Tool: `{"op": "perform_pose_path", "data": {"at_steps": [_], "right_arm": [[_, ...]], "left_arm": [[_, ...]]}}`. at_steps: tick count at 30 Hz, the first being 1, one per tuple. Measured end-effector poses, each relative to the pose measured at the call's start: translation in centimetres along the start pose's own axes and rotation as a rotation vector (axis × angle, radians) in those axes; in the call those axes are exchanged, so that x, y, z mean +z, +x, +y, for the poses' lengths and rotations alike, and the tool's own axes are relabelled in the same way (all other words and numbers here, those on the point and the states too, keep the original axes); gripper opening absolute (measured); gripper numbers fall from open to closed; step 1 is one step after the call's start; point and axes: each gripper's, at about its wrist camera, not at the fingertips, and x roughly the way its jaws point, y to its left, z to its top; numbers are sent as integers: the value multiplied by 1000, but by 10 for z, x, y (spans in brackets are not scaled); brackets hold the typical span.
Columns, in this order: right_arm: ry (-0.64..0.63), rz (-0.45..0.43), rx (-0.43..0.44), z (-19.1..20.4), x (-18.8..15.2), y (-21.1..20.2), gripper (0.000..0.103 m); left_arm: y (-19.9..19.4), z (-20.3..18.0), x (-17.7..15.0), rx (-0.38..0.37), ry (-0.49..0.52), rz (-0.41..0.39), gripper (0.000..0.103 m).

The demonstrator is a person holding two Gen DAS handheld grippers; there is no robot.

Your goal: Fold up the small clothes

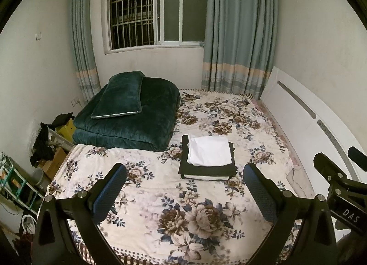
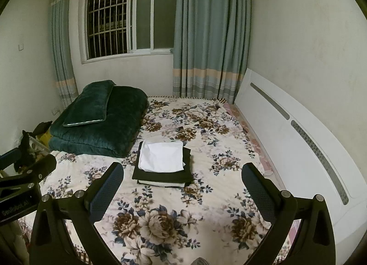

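Lying straight ahead on the floral bedspread [image 1: 142,198], the stack of folded clothes [image 1: 207,158] sits beyond both wide-open, empty grippers, the left gripper [image 1: 183,192] and the right gripper [image 2: 182,192], slightly nearer the right one.

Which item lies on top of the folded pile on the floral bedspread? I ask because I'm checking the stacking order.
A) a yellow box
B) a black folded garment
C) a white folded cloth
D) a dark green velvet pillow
C: the white folded cloth sits uppermost on the pile, with the black folded garment directly under it, on the floral bedspread; the dark green velvet pillow rests apart on the folded green quilt.
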Motion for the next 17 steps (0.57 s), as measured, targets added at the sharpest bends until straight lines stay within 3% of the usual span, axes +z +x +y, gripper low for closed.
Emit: {"op": "perform_pose_path", "data": {"at_steps": [17], "right_arm": [[2, -6, 0, 3, 0, -3, 103]], "left_arm": [[-9, 3, 12, 14, -4, -24, 103]]}}
